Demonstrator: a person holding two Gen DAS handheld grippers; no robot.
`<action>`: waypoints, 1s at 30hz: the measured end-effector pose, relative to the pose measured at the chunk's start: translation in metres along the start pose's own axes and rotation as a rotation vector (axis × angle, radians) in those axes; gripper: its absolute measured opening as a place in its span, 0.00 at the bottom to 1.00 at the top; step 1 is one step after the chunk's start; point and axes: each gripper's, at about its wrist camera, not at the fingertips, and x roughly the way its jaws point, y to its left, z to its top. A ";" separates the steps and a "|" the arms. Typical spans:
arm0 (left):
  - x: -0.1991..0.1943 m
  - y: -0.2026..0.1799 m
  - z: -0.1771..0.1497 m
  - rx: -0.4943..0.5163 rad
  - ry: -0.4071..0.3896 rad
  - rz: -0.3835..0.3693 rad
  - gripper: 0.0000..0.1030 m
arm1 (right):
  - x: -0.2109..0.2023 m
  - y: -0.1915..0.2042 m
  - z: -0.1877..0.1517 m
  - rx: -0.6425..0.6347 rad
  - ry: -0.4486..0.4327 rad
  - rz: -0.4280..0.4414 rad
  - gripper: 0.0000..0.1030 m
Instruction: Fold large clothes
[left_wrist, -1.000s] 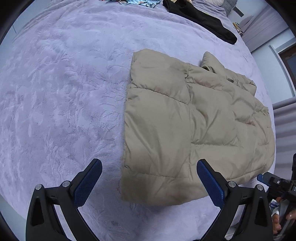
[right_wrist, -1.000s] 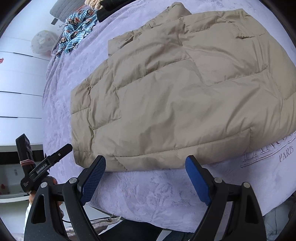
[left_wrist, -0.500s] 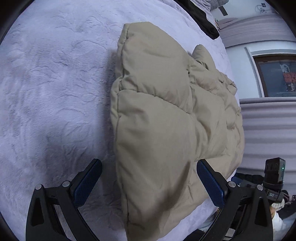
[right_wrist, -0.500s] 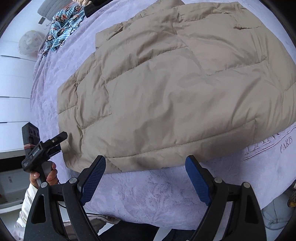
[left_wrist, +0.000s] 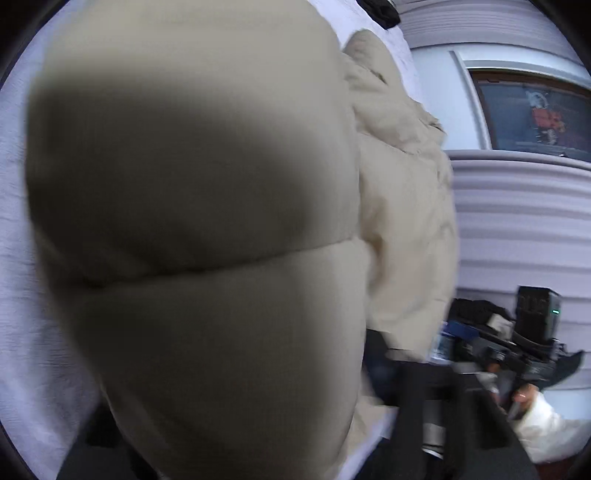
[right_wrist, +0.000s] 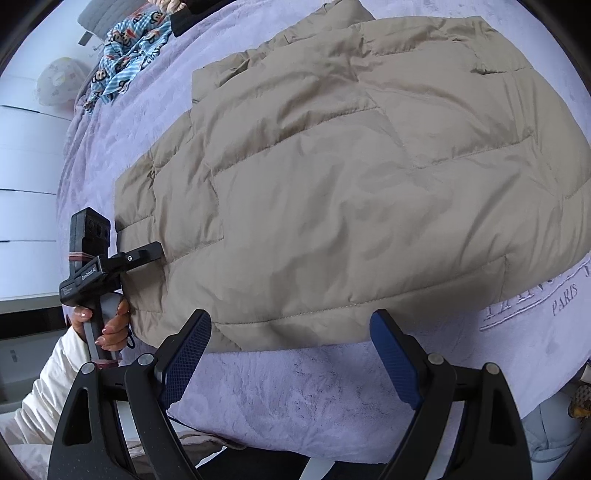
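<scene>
The beige quilted puffer jacket (right_wrist: 351, 177) lies spread on the lavender plush bed blanket (right_wrist: 295, 391) — embroidered "PARIS" near its edge. The left tongs (right_wrist: 147, 254) have just been closing on the jacket's corner (pads hidden by fabric); the right tongs (right_wrist: 291, 358) hover apart — empty.

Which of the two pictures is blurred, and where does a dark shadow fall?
Left wrist view: blurred, filled by the beige quilted puffer jacket, a dark shadow across its upper panel. Right wrist view: sharp, evenly lit, edges bent by the fisheye; the jacket lies on the lilac plush bedspread.
</scene>
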 end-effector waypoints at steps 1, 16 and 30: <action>-0.001 -0.003 0.000 0.002 -0.009 -0.008 0.31 | -0.002 -0.001 0.002 -0.002 -0.008 -0.003 0.87; -0.048 -0.118 -0.017 0.093 -0.134 0.062 0.25 | 0.003 -0.012 0.083 -0.115 -0.236 0.028 0.13; 0.023 -0.282 -0.002 0.217 -0.078 0.243 0.26 | 0.074 -0.041 0.138 -0.085 -0.055 0.209 0.08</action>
